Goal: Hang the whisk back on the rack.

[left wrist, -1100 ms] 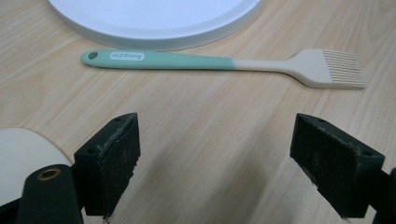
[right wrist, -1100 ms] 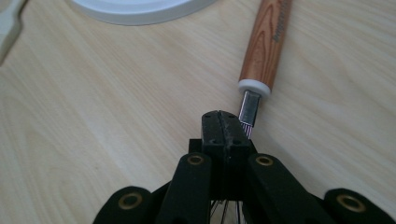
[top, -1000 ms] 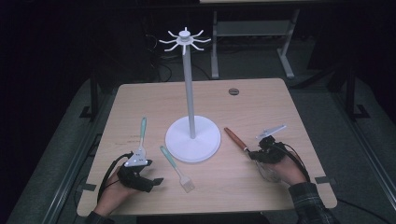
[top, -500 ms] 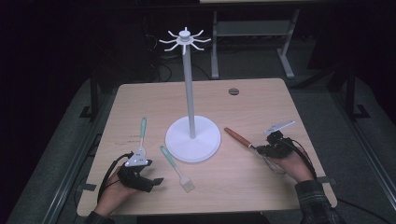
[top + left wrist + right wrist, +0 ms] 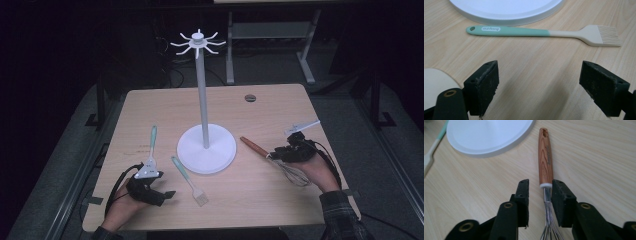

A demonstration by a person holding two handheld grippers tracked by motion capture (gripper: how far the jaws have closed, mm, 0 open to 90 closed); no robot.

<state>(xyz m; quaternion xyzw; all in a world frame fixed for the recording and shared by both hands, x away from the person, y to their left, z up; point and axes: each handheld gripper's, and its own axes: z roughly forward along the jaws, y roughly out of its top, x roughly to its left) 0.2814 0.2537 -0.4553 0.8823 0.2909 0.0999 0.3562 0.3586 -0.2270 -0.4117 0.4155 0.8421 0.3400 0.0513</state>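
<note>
Right now the whisk [image 5: 545, 162] lies flat on the table [image 5: 240, 210] near its right edge, wooden handle pointing toward the white stand base [image 5: 206, 148] and wire loops toward the person. The right gripper [image 5: 539, 185] straddles it just where handle meets wires, its two black pads to either side of the metal neck. Those jaws have just been opening; a gap shows on the left pad's side, and the right pad seems to graze the neck, though the angle makes that hard to settle. The whisk's long axis runs straight ahead between the jaws, so a close here would catch the neck. The left gripper [image 5: 539, 85] rests near the table's front-left corner, jaws spread wide over bare wood, with the green-handled pastry brush [image 5: 541, 33] lying crosswise just beyond them, well apart from the whisk.
</note>
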